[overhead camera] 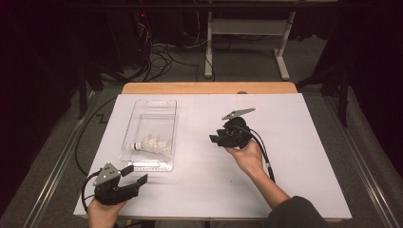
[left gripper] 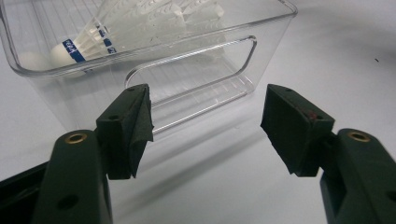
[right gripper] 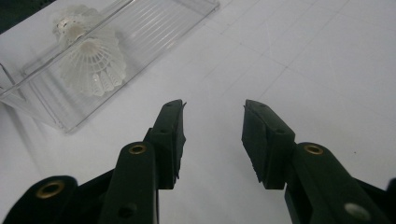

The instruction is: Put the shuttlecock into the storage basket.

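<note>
- Shuttlecocks, white and feathered (overhead camera: 153, 144), lie inside the clear plastic rectangular tray (overhead camera: 140, 107) on the white desk (overhead camera: 294, 156).
- Our right claw (overhead camera: 215, 139) stands spread and empty beside the tray; we aim it low toward the cork tips.
- Our left claw (overhead camera: 134, 175), spread, steadies the tray's near wall.

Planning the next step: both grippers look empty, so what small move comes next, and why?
Probably ease the left gripper forward to the clear bin: its jaws stand open facing the bin's near handle, shuttlecocks lie inside, and the right gripper is open and empty.
</note>
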